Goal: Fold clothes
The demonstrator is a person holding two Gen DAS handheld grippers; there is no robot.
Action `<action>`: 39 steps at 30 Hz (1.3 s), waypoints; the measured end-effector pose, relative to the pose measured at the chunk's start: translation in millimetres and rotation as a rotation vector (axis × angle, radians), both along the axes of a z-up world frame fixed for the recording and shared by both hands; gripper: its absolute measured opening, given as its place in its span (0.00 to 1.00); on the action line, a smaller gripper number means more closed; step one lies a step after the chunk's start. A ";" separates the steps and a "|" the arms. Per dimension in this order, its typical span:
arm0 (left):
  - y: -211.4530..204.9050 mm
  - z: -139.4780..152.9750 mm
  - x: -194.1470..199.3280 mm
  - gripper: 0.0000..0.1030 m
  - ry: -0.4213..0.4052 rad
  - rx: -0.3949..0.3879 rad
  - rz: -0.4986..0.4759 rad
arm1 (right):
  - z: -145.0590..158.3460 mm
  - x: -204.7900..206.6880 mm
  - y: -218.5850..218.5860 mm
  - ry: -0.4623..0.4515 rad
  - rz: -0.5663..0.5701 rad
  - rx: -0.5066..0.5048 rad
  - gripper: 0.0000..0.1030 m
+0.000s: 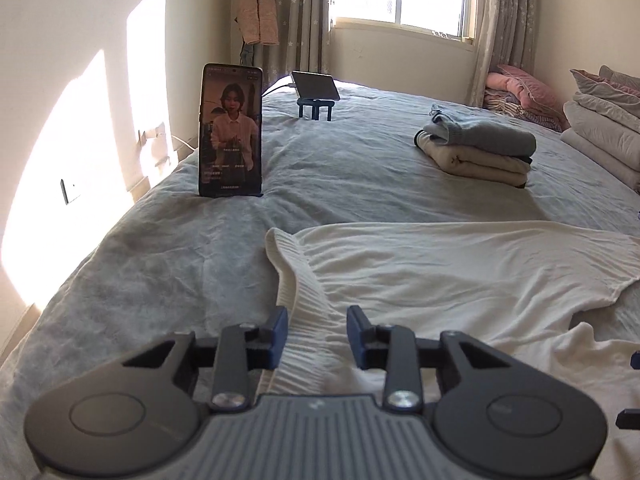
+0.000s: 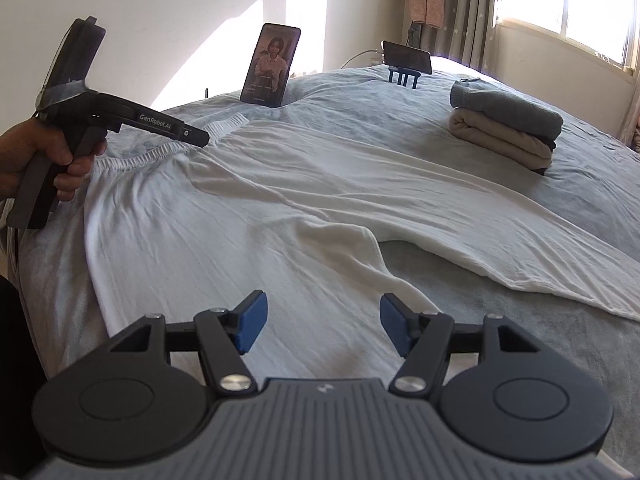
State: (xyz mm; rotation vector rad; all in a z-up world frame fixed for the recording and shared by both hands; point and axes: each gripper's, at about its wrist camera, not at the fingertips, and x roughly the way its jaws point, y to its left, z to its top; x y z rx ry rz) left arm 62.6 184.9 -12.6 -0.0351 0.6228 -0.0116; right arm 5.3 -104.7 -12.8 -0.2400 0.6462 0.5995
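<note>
A white garment (image 2: 280,184) with a ribbed elastic waistband (image 1: 304,300) lies spread across the grey bed cover (image 1: 152,248), its long parts running off to the right. My left gripper (image 1: 317,332) has the waistband bunched between its blue pads and is shut on it. From the right wrist view, the left gripper (image 2: 202,138) sits at the garment's far left edge, held by a hand (image 2: 60,160). My right gripper (image 2: 323,320) hovers open over the near part of the white cloth, with nothing pinched between its pads.
A phone (image 1: 231,132) stands upright on the bed near the left wall. A second device on a blue stand (image 1: 316,88) sits farther back. A folded stack of clothes (image 1: 476,148) lies at the right, with piled bedding (image 1: 600,120) beyond it.
</note>
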 end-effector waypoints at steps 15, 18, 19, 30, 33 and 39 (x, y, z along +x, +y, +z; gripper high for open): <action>1.0 -6.9 7.0 0.00 0.011 0.099 0.104 | -6.9 10.0 -6.5 0.019 -0.021 0.046 0.65; -1.7 -0.6 2.9 0.02 0.007 0.112 0.129 | -3.5 8.7 -7.5 0.009 -0.018 0.045 0.65; -1.9 2.8 0.0 0.02 -0.005 0.105 0.134 | -2.2 9.0 -7.9 0.005 -0.017 0.047 0.65; -34.1 9.8 -4.4 0.23 -0.090 0.041 -0.074 | 3.7 24.3 0.8 -0.018 -0.016 0.066 0.65; -37.6 -7.5 0.7 0.25 -0.042 0.123 -0.067 | 1.9 27.1 3.3 -0.015 -0.015 0.072 0.65; -2.6 -6.1 -3.9 0.26 -0.034 0.026 0.038 | -5.6 27.3 -2.9 0.000 -0.031 0.070 0.65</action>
